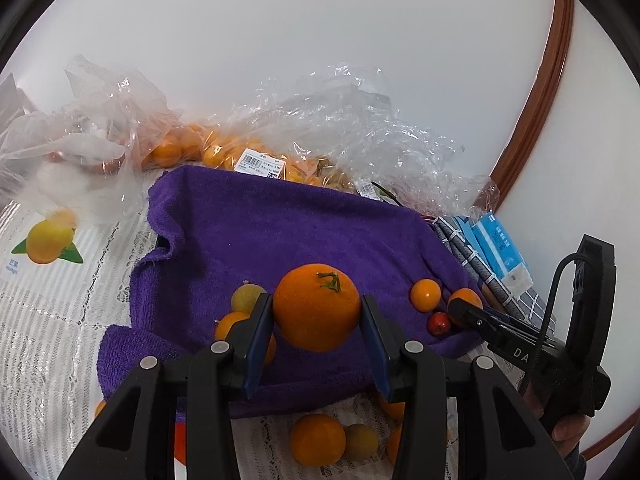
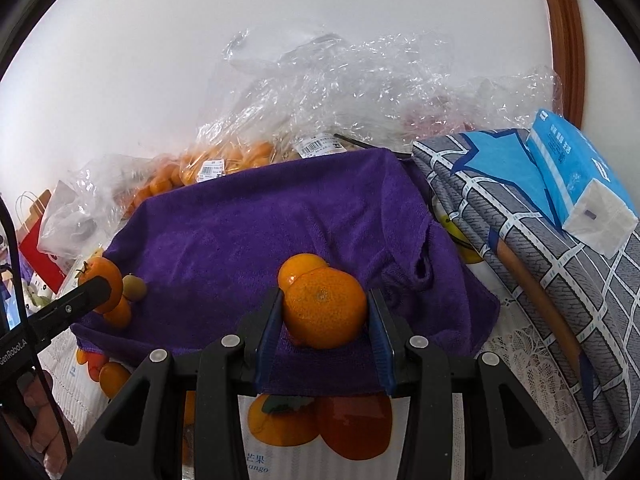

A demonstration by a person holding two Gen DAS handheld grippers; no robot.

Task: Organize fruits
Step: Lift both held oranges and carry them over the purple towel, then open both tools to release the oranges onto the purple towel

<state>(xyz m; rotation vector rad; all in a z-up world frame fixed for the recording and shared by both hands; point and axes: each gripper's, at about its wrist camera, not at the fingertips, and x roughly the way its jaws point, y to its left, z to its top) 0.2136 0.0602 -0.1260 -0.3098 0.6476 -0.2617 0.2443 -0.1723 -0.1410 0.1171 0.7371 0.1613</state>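
With the left claw (image 1: 317,322) clamped on a stemmed orange (image 1: 317,306) above the purple towel (image 1: 280,232) at 6 o'clock, and the right claw (image 2: 324,320) gripping a mandarin (image 2: 325,307) likewise, lower each gently beside its like fruit before releasing

Below the fingers the printed mat (image 2: 320,452) reads "芒果" and "ango", while the left gripper's handle (image 2: 16,350) beside them carries "GenRobot.A".

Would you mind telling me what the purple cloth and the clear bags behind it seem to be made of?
The purple cloth looks like soft terry or microfibre towelling: matte, with fuzzy pile and limp folds. The clear bags look like thin plastic film: glossy, see-through and crinkled.
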